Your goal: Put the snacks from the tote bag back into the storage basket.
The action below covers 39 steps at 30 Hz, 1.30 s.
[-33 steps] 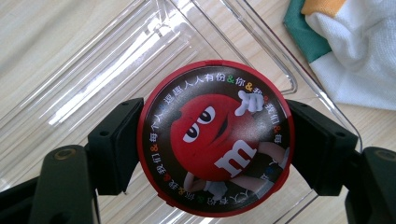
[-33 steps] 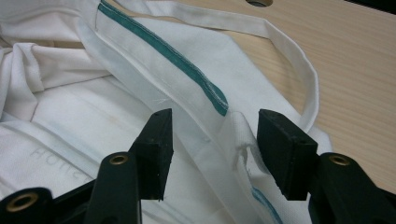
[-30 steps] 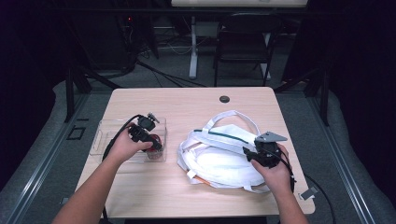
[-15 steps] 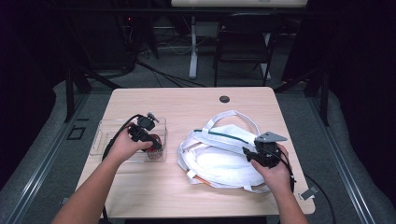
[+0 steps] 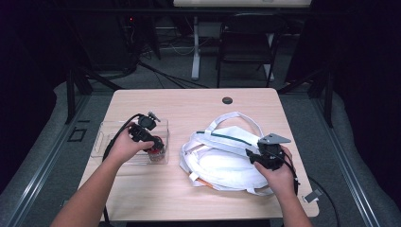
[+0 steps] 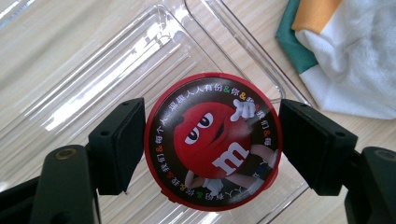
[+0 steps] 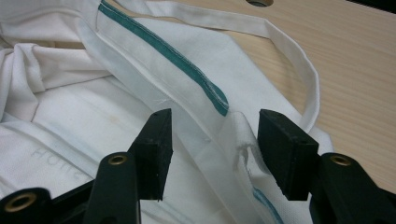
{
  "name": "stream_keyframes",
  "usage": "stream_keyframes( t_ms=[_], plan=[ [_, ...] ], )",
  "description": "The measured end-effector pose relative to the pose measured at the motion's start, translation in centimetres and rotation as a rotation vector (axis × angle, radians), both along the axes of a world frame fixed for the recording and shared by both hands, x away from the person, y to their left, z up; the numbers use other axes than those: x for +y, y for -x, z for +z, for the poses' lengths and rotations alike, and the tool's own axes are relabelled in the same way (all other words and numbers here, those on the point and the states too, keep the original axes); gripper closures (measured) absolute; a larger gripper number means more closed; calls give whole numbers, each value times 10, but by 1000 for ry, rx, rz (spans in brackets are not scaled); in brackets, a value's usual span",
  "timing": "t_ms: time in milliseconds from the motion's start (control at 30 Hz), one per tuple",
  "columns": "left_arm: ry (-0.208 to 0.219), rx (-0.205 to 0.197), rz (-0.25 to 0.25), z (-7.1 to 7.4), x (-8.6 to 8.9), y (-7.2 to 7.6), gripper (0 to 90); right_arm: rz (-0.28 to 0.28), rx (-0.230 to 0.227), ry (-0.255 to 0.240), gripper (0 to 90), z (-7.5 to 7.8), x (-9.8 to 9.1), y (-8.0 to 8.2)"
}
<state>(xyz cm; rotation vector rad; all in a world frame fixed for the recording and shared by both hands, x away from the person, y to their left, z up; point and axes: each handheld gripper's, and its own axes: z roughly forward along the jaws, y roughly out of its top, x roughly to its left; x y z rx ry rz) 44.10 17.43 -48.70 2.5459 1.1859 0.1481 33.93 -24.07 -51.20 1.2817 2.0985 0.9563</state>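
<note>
**Red tin between left jaws, white bag under right**

Left gripper (image 5: 153,142): jaws spread to either side of the round red candy tin (image 6: 212,140), left pad touching its rim, right pad just clear. Tin inside the clear plastic tray (image 5: 108,137), toward 3 o'clock. Right gripper (image 7: 212,151): jaws apart, hovering over a fold of the white cloth bag (image 5: 222,158) with green trim. Bag at 3 o'clock of the tray on the wooden table (image 5: 189,104).
</note>
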Motion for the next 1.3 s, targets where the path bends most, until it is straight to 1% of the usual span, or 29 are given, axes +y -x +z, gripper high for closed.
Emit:
stream_keyframes(
  t_ms=[33, 133, 233, 333, 667, 700, 767, 833, 867, 967, 1067, 1100, 1233, 1300],
  plan=[
    [-1, 2, 5, 1, 0, 0, 254, -1, 2, 1, 458, 0, 0, 0],
    [-6, -6, -1, 2, 0, 1, 256, 0, 0, 0, 459, 0, 0, 0],
    [5, -13, 2, 4, 0, 1, 260, 0, -1, 0, 458, 0, 0, 0],
    [13, -7, 10, 4, 1, 2, 260, 0, 0, 0, 459, 0, 0, 0],
    [19, -17, 8, 8, 3, 2, 266, 2, -3, 0, 458, 0, 0, 0],
    [19, -23, 17, 8, 3, 3, 268, 0, 0, 3, 458, 0, 1, 0],
    [13, -29, 21, 10, 4, 3, 287, 1, 0, -1, 458, 0, 1, 0],
    [16, -31, 25, 12, 5, 3, 287, 1, 1, 3, 458, 0, 1, 0],
    [15, -34, 18, 13, 7, 3, 287, 1, 1, 3, 458, 0, 1, 0],
    [19, -42, 26, 16, 8, 4, 287, 0, 0, 2, 457, 0, 1, 0],
    [12, -43, 23, 18, 9, 5, 287, -2, -1, 5, 457, 0, 1, 0],
    [17, -37, 21, 19, 10, 5, 287, -1, -1, 5, 457, 0, 1, 0],
    [24, -42, 26, 21, 10, 6, 288, 0, -1, 0, 457, 0, 1, 0],
    [21, -50, 20, 22, 9, 7, 290, 0, -2, 0, 457, 0, 1, 0]
  ],
)
